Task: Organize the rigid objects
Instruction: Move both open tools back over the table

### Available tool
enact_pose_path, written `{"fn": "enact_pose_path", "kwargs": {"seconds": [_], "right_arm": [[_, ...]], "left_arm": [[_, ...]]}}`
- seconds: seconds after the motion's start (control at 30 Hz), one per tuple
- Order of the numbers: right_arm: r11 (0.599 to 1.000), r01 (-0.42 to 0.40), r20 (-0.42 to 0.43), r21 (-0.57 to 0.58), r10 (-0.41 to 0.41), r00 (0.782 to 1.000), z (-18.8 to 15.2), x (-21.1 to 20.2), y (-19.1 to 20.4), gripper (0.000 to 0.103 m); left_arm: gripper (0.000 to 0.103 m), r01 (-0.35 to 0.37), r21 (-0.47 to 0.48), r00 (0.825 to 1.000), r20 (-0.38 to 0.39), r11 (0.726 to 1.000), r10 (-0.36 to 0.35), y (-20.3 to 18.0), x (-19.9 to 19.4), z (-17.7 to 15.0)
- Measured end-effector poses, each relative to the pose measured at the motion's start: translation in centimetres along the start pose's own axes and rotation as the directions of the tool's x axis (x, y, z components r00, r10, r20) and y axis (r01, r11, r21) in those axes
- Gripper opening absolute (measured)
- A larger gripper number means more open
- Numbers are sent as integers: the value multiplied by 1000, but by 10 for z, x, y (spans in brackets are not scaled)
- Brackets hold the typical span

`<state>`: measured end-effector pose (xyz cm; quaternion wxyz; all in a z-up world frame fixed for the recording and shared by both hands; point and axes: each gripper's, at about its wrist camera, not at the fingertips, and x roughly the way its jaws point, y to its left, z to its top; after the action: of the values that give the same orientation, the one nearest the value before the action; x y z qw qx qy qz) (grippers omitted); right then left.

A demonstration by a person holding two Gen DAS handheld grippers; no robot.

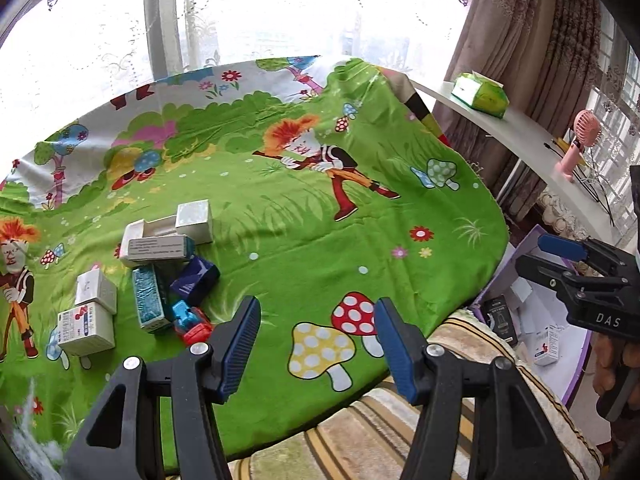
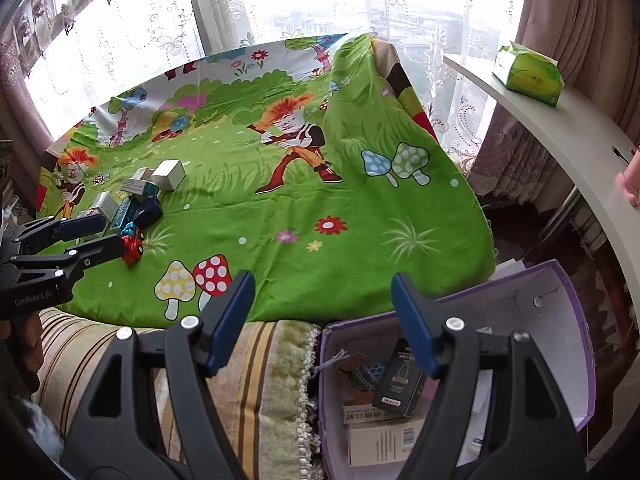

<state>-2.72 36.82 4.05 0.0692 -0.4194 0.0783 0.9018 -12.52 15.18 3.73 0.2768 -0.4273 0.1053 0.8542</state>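
Note:
Several small boxes lie in a cluster on the green cartoon cloth at the left, with a teal box, a dark blue box and a red and blue toy car. My left gripper is open and empty, just right of the car above the cloth's near edge. My right gripper is open and empty above the purple box, which holds several packets. The cluster also shows in the right wrist view.
A white curved shelf runs along the right with a green tissue pack and a pink hand fan. A striped cushion lies under the cloth's near edge. Curtains and a window stand behind.

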Motion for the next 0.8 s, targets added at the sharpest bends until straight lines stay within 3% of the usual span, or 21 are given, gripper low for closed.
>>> {"fn": "enact_pose_path", "kwargs": {"seconds": [0.13, 0.3, 0.53, 0.8], "right_arm": [[998, -46, -11, -49, 46, 999, 13, 14, 34, 74], [990, -87, -32, -109, 84, 996, 25, 31, 74, 74], [969, -132, -63, -207, 122, 991, 38, 50, 124, 74], [942, -196, -137, -274, 163, 977, 44, 80, 177, 74]], "left_arm": [[62, -107, -107, 994, 10, 988, 109, 56, -3, 0], [68, -184, -228, 981, 13, 956, 192, 114, -10, -6], [81, -256, -325, 964, -10, 910, 267, 170, -9, -12], [83, -289, -460, 956, -89, 840, 280, 228, 11, -34]]}}
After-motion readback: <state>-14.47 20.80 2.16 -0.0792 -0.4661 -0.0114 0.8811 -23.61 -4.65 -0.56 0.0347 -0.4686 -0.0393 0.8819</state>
